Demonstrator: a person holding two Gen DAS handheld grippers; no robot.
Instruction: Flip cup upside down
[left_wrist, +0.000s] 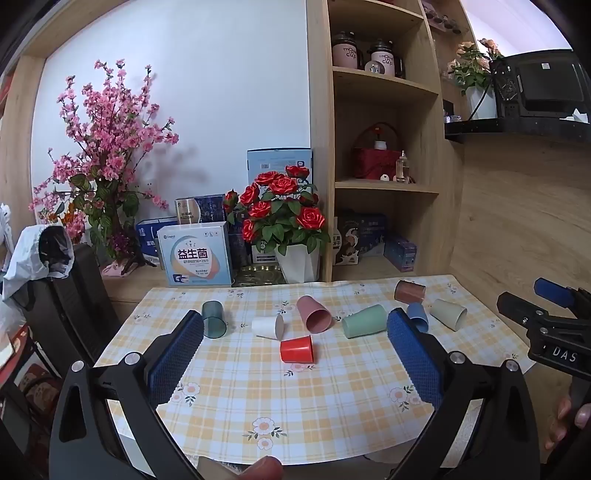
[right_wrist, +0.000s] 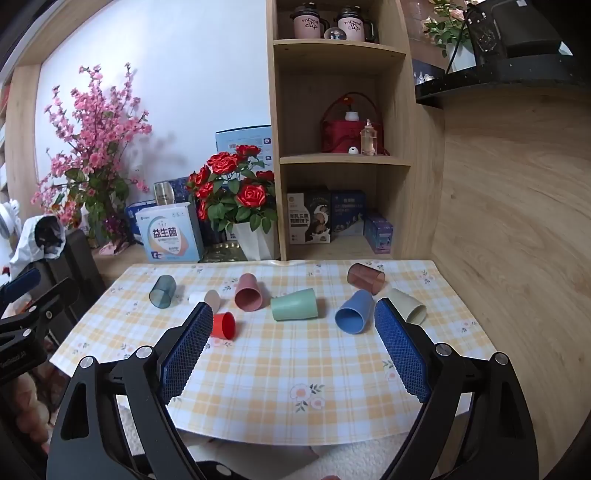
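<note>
Several plastic cups lie on their sides on the checked tablecloth (left_wrist: 295, 398): a dark teal clear cup (left_wrist: 213, 319), a white cup (left_wrist: 267, 326), a pink cup (left_wrist: 314, 314), a red cup (left_wrist: 296, 349), a green cup (left_wrist: 364, 321), a blue cup (left_wrist: 418, 316), a beige cup (left_wrist: 448, 314) and a brown clear cup (left_wrist: 409, 291). My left gripper (left_wrist: 295, 332) is open and empty above the near table, with the red cup ahead of it. My right gripper (right_wrist: 293, 321) is open and empty; the green cup (right_wrist: 294, 304) and blue cup (right_wrist: 354, 312) lie ahead of it.
A pot of red roses (left_wrist: 286, 225), boxes (left_wrist: 197, 254) and a pink blossom tree (left_wrist: 107, 155) stand behind the table. A wooden shelf unit (left_wrist: 384, 147) stands at the back right. A black chair (left_wrist: 70, 295) is at the left. The right gripper's body shows at the right edge of the left wrist view (left_wrist: 546, 328).
</note>
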